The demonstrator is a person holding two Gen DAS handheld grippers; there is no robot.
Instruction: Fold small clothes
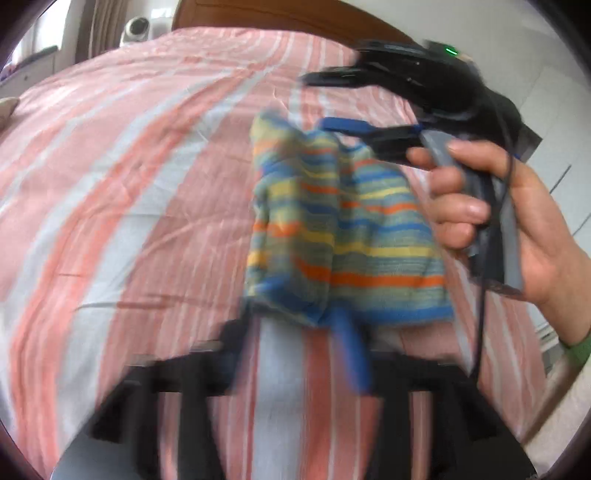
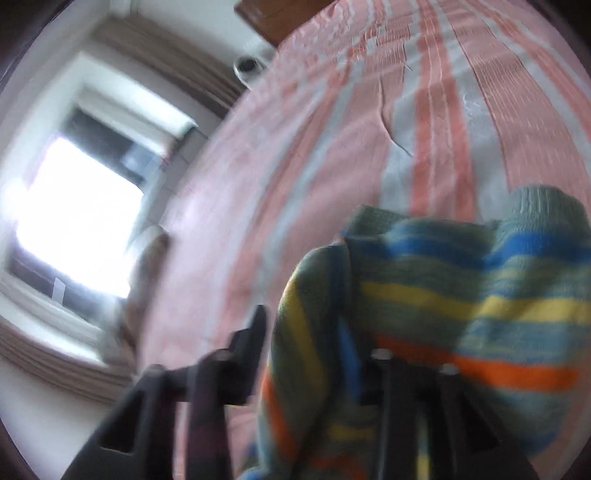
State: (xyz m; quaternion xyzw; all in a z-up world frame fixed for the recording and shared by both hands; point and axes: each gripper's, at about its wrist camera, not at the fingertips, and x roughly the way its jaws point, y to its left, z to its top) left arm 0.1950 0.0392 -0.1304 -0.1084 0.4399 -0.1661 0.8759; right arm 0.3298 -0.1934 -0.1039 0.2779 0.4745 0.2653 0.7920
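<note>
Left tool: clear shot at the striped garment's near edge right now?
Probably yes. The striped garment lies on the bedspread just ahead of the open left tool; the right tool hovers at its far edge, not between.

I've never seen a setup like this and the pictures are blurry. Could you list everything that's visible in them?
Striped garment: one, blue, yellow, orange and green, on the bed.
Bedsheet: one, pink and white stripes, covering the bed.
Headboard: one, brown wood, far end.
Round device: one, white, beside the headboard.
Window: one, bright, with curtains.
Right gripper: black, blue pad, jaws apart above the garment.
Left gripper: black, open.
Hand: one, holding the right gripper.
</note>
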